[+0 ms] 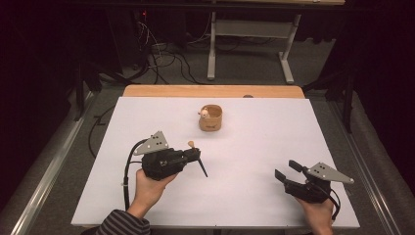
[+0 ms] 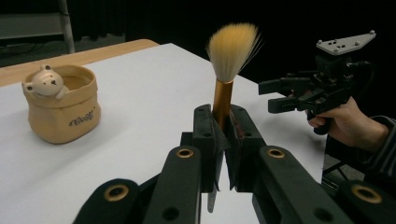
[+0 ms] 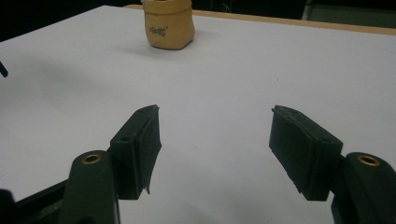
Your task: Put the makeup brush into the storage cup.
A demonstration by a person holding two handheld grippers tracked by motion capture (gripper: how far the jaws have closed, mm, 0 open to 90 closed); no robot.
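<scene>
High view: left gripper [image 1: 195, 155] clamps brush [image 1: 196, 157] near the table's [image 1: 254, 147] middle, short of the pot [image 1: 210, 118]; right gripper [image 1: 286, 171] idle, well apart. Advice: carry the brush over the pot's mouth.

Left gripper view: jaws closed on the brush's [image 2: 223, 88] gold ferrule, bristles up; pot [image 2: 60, 102] at left. Advice: invert the handle downward and clear the bear.

Right gripper view: jaws spread, nothing between; pot [image 3: 168, 23] far. Advice: brace the pot if it tips.

White table [image 1: 254, 186], tan pot [image 1: 210, 120]
</scene>
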